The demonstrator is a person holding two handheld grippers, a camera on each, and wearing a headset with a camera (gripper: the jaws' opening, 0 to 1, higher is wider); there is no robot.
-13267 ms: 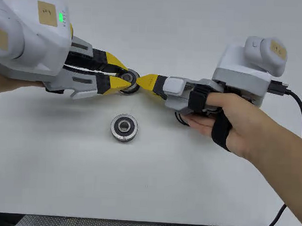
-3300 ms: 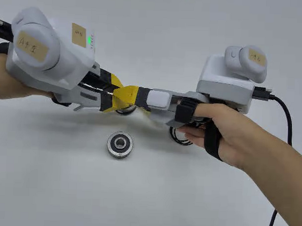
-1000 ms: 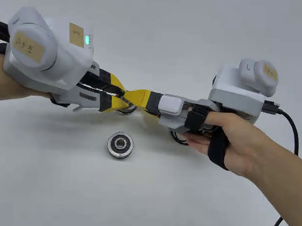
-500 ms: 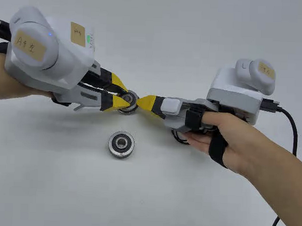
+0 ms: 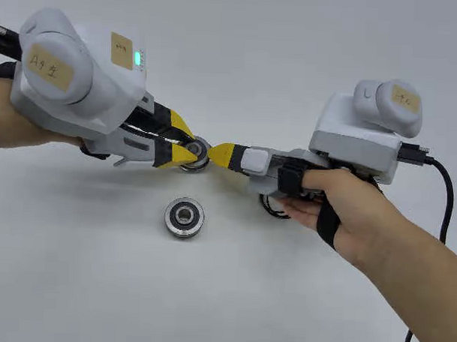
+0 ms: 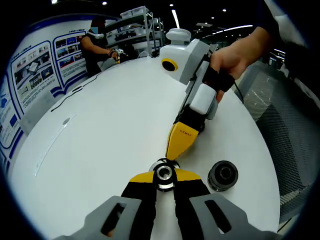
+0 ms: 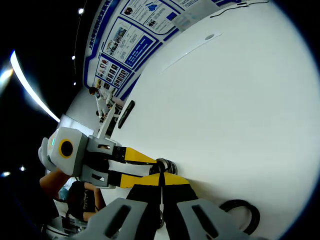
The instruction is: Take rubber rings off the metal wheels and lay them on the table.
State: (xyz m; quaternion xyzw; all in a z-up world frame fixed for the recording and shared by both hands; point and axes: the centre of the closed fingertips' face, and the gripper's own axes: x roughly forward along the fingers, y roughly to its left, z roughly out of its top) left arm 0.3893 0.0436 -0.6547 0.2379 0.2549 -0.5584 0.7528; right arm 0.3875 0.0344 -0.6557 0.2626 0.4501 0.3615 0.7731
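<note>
Now the left gripper, held from the left by a hand, is clamped on a small metal wheel and keeps it just above the white table. The yellow tips press the wheel from both sides. The right gripper comes from the opposite side, and its two tips are pressed together with no gap between them. Its point touches the rim of the held wheel; I cannot tell whether it pinches any rubber there. Under the person's right hand one black rubber ring lies flat on the table. A second wheel lies on the table near the person, apart from both grippers.
</note>
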